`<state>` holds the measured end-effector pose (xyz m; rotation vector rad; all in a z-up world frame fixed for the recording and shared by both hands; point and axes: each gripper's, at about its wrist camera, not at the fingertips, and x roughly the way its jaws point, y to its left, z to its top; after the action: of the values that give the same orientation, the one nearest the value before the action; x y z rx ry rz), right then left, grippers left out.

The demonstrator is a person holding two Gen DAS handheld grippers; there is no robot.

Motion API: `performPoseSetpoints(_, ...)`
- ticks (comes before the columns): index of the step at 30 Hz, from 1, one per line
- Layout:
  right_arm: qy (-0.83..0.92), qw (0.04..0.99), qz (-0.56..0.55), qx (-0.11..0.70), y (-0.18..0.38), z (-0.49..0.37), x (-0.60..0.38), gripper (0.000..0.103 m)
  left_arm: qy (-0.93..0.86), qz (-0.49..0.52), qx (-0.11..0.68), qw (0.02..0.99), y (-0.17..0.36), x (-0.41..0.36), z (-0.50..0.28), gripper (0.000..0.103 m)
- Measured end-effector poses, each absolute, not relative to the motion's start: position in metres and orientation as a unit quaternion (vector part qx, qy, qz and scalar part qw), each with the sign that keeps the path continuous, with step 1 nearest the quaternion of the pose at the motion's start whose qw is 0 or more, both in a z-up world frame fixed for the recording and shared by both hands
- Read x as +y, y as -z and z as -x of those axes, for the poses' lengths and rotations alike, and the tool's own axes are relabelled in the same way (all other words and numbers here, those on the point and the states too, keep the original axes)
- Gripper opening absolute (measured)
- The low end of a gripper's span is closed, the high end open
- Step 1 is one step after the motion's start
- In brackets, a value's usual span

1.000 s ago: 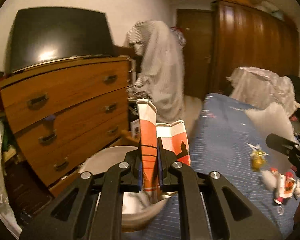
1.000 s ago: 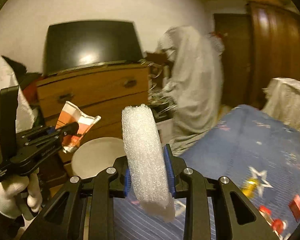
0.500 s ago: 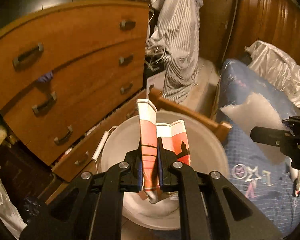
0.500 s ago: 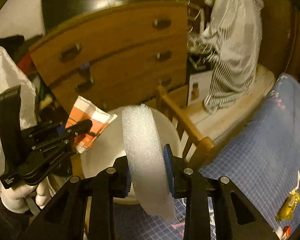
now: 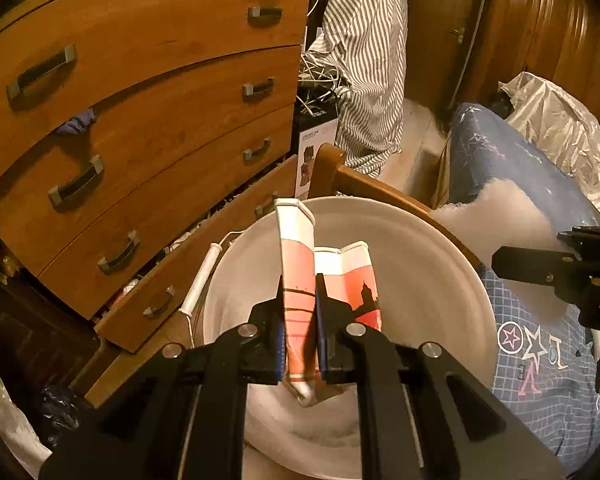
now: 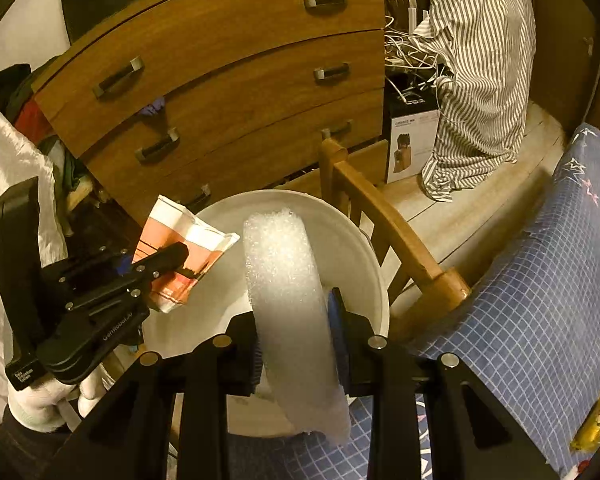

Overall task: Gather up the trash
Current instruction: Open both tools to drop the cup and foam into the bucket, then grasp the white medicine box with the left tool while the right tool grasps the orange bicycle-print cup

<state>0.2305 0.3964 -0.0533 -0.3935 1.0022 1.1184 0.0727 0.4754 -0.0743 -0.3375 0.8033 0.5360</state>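
My left gripper (image 5: pixel 299 332) is shut on a crumpled orange and white paper cup (image 5: pixel 300 264) and holds it over the open white bucket (image 5: pixel 432 264). The cup also shows in the right wrist view (image 6: pixel 180 256), at the bucket's (image 6: pixel 356 232) left rim. My right gripper (image 6: pixel 296 336) is shut on a strip of white foam wrap (image 6: pixel 288 280) and holds it over the bucket's near right side. The foam wrap also shows in the left wrist view (image 5: pixel 500 216), beside the right gripper's finger (image 5: pixel 540 268).
A wooden chest of drawers (image 5: pixel 140 120) stands behind the bucket, its lowest drawer pulled out. A wooden bed frame rail (image 6: pixel 388 224) runs by the bucket. The blue patterned bedspread (image 6: pixel 540 280) is on the right, with a yellow wrapper (image 6: pixel 594 420) on it. A striped shirt (image 6: pixel 480 80) hangs beyond.
Both grippers have moved forward and tilted down from over the bed to above the bucket. Each has kept its grip on its piece of trash.
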Motion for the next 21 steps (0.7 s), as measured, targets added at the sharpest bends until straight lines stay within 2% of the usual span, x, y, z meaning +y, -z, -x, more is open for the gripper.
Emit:
performPoseSetpoints(1, -0.507, 0.713, 0.174, 0.453, 0.053, -0.231, 0.397, 0.030, -0.256, 0.161, 0.385, 0.872, 0.074, 0.476, -0.073, 0.010)
performPoseSetpoints(3, -0.510, 0.714, 0.163, 0.451, 0.050, -0.233, 0.395, 0.035, -0.258, 0.160, 0.385, 0.872, 0.074, 0.477, -0.073, 0.020)
performPoseSetpoints(4, -0.516, 0.713, 0.149, 0.451, 0.049, -0.235, 0.395, 0.040, -0.260, 0.158, 0.383, 0.872, 0.073, 0.476, -0.073, 0.036)
performPoseSetpoints(5, -0.519, 0.713, 0.141, 0.450, 0.046, -0.236, 0.394, 0.050, -0.263, 0.156, 0.379, 0.873, 0.072, 0.475, -0.072, 0.046)
performPoseSetpoints(15, -0.538, 0.724, 0.091, 0.422, 0.016, -0.238, 0.353, 0.053, -0.271, 0.147, 0.357, 0.882, 0.055, 0.466, -0.066, 0.050)
performPoseSetpoints(21, -0.529, 0.756, 0.034, 0.383, 0.017, -0.216, 0.229, 0.053, -0.223, 0.134, 0.343, 0.903, 0.046, 0.411, -0.068, 0.050)
